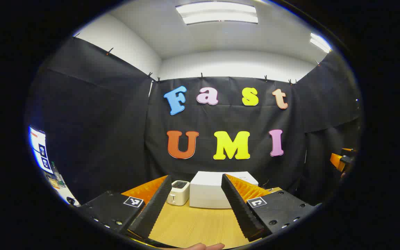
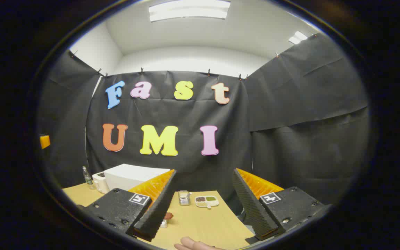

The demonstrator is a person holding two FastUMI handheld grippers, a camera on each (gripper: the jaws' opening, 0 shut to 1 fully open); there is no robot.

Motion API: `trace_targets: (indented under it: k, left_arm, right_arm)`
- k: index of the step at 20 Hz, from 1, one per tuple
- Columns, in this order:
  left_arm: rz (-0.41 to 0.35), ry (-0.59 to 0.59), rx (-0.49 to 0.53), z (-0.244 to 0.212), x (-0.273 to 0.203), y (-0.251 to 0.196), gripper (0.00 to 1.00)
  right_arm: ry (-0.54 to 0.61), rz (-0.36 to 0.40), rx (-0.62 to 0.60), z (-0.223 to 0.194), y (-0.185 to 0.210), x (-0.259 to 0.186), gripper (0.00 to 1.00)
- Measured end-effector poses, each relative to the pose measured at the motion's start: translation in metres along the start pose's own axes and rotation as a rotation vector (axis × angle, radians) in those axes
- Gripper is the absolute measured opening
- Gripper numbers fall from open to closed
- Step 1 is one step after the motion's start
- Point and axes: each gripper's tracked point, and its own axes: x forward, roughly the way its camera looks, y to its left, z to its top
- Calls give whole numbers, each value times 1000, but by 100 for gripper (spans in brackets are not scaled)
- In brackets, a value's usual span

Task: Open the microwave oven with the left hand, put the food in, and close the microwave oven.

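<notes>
Left gripper view: left hand-held gripper [image 1: 196, 205] level, parted.

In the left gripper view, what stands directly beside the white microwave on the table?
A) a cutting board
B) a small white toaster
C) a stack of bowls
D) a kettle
B: a small white toaster with a slot on top stands against the left side of the microwave on the wooden table.
</notes>
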Motion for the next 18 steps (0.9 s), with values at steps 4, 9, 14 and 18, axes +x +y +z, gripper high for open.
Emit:
trace_targets:
  k: [4,9,14,18]
  left_arm:
    - [-24,2,17,1,-1,-10,92]
    - [-65,31,15,-11,7,-28,93]
    - [-80,53,21,-21,23,-44,92]
    - [-114,71,6,-35,48,-67,93]
  right_arm:
    - [13,5,7,-3,-2,-1,91]
    - [5,0,7,-5,-10,-1,91]
    - [4,2,17,-11,-16,5,100]
    - [19,2,23,-23,-21,15,100]
